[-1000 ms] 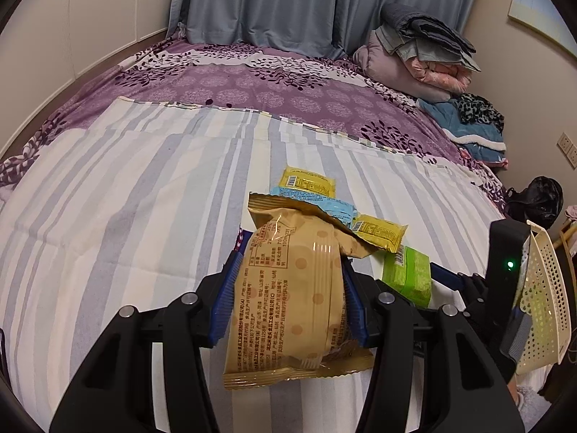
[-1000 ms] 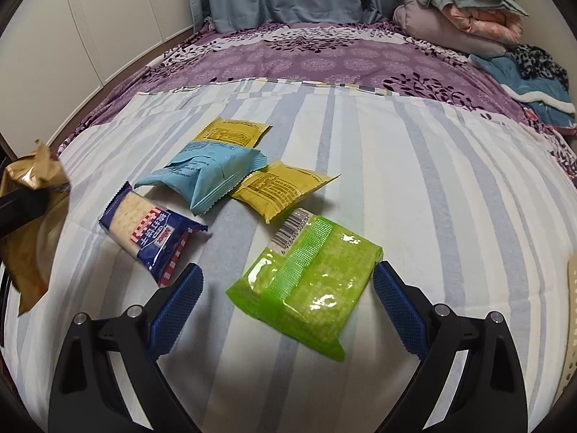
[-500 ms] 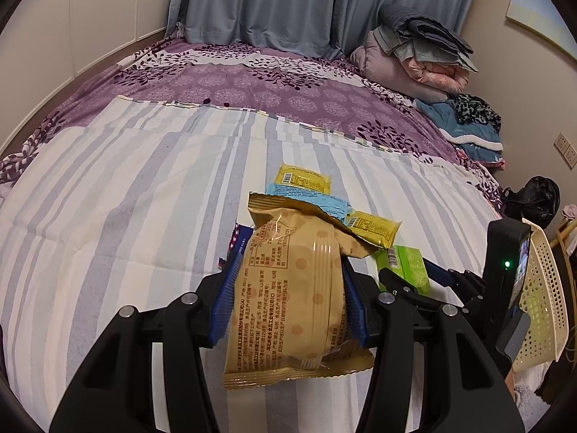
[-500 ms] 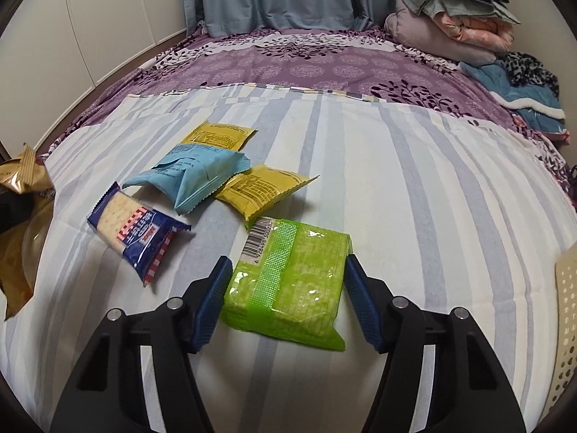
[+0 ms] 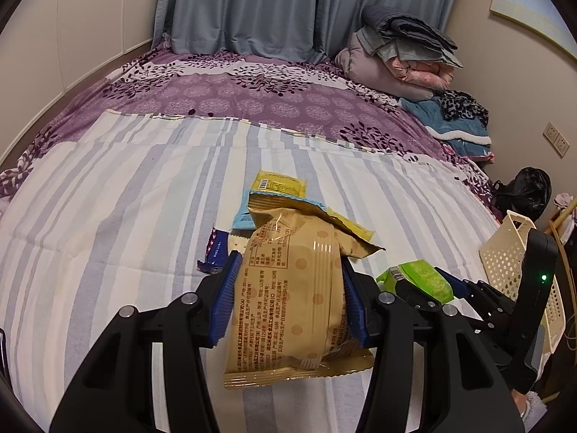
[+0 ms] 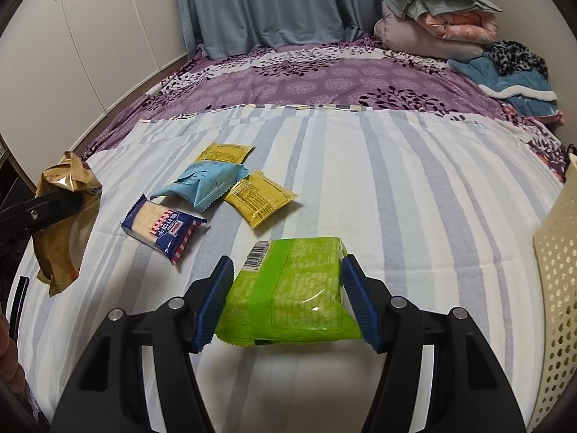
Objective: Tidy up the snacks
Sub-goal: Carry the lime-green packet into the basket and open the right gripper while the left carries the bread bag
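My left gripper [image 5: 288, 270] is shut on a tan snack packet [image 5: 299, 317], held upright above the striped bed sheet [image 5: 108, 216]. The right gripper [image 6: 287, 263] is shut on a green packet [image 6: 292, 296], its blue pads pressing both sides, raised a little off the sheet. On the bed lie a blue-and-red cracker packet [image 6: 162, 227], a light blue packet [image 6: 205, 184] and two yellow packets [image 6: 261, 198] [image 6: 225, 152]. A cream perforated basket [image 6: 555, 288] stands at the right edge of the bed. In the right wrist view the tan packet [image 6: 61, 245] shows at far left.
Folded blankets and clothes [image 6: 440, 18] are piled at the bed's far right corner. Blue curtains [image 5: 252, 7] hang behind the bed and white cupboards [image 6: 90, 36] run along the left. A black bag [image 5: 523, 191] sits beside the bed near the basket [image 5: 505, 259].
The right gripper's jaws closed from wide open onto the green packet and raised it off the sheet. The left gripper kept its hold on the tan packet and drifted slightly.
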`<state>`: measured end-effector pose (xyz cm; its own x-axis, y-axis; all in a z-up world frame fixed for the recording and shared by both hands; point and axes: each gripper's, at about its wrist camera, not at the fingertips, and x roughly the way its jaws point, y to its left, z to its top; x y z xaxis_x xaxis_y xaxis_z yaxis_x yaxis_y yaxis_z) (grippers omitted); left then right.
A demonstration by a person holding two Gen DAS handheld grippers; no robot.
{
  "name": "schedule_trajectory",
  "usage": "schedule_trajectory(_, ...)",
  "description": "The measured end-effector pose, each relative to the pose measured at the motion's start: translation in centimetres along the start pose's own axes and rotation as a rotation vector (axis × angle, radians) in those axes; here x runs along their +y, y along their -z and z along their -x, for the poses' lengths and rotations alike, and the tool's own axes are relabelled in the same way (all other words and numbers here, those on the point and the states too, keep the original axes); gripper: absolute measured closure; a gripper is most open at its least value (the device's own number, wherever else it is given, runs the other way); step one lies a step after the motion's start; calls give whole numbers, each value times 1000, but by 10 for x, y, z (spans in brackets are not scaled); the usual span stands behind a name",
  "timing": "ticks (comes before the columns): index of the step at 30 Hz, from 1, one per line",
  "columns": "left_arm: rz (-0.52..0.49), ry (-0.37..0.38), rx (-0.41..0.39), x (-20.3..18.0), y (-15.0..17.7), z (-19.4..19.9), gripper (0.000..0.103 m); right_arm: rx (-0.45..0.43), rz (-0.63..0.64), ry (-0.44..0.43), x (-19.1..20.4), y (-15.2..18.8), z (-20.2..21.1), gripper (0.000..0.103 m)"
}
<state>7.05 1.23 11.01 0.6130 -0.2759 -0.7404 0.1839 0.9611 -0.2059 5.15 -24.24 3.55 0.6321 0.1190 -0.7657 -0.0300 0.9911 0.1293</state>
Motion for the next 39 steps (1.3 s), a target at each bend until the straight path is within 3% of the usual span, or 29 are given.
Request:
schedule_trajectory(8,-24,10,-21,-15,0,14,50,-2,-40,12,-16,11,12,41)
schedule_trajectory(20,-73,31,-47,-41,-2,32,50,-157,-128,25,-50,-1,81,41)
schedule_trajectory(29,-133,67,-64,-76,-6,40,50,-252,-212,108,-107,9,136,41)
schedule_trajectory(39,-205,110,-62,-123,-6,39,50,-317,-323,232,-179,41,189,41)
